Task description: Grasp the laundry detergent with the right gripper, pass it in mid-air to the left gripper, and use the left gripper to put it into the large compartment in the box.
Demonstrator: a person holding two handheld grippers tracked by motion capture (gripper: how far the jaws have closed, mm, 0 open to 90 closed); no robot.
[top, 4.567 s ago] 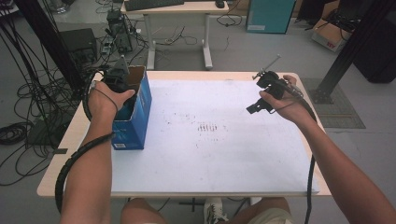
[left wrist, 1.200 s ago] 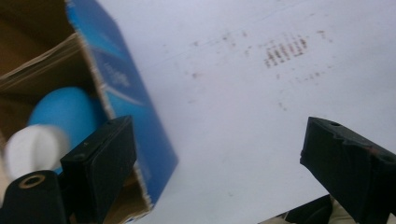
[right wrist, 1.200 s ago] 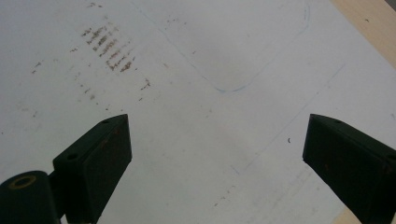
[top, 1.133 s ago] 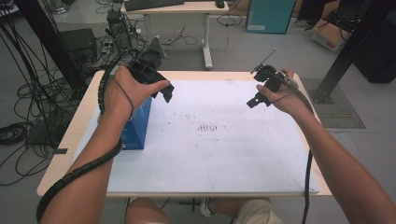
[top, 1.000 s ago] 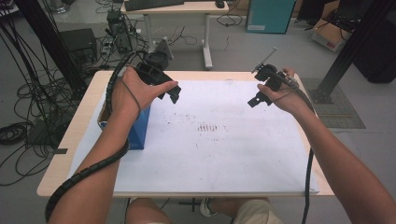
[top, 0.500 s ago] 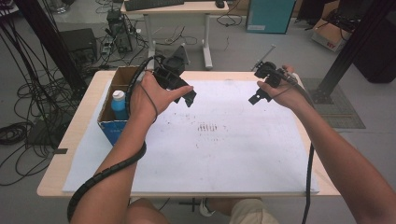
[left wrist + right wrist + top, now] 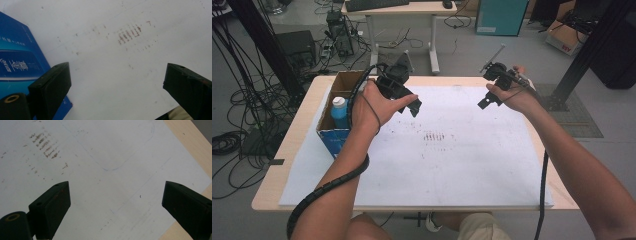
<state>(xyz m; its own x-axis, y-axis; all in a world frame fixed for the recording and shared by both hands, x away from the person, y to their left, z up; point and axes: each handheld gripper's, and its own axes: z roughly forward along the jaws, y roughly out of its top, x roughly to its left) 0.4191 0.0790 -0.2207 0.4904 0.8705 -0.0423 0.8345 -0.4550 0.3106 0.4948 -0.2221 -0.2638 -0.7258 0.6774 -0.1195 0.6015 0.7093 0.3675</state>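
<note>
Both the left gripper (image 7: 412, 102) and right gripper (image 7: 486, 98) are hovering wide open, holding nothing, over the stained white sheet (image 7: 442, 150). A blue-capped bottle (image 7: 339, 111) is standing in the open blue box (image 7: 329, 132) beside the left one.

One blue cardboard box (image 7: 333, 134), one blue white-capped bottle (image 7: 340, 113), one white paper sheet (image 7: 452, 160), two black grippers.

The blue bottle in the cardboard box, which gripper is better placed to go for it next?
Left. The left gripper hangs open just beside the cardboard box holding the blue bottle; the right gripper, also open, is across the table.
</note>
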